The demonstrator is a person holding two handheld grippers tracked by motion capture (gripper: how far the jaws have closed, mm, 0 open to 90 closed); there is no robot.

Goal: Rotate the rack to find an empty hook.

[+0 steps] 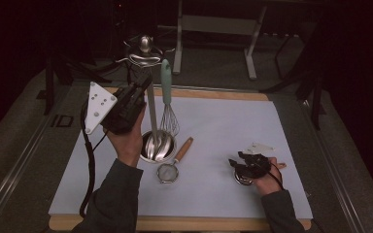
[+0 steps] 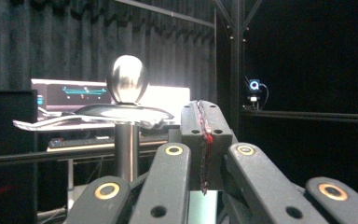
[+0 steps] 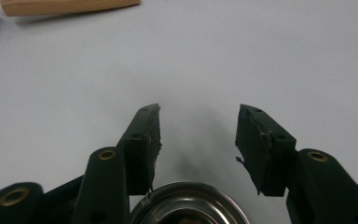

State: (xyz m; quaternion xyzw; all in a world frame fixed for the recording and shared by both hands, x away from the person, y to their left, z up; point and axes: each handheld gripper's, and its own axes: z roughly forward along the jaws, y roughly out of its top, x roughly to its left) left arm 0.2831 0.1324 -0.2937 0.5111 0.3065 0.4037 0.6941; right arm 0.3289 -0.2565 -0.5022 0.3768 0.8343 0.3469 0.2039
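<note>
Near the counter's (image 1: 213,126) front edge, the right claw (image 1: 245,165) hangs open over a small steel strainer (image 3: 189,205), nothing between its jaws. Farther back, the left claw (image 1: 143,85) is closed and empty, raised beside the rack's (image 1: 145,51) knob, the whisk (image 1: 167,104) hanging alongside.

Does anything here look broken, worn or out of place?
Yes: the black pads on the right gripper look torn and ragged at their edges, and the left gripper shows a frayed seam. A small strainer lies loose on the white mat beside the metal stand.
</note>
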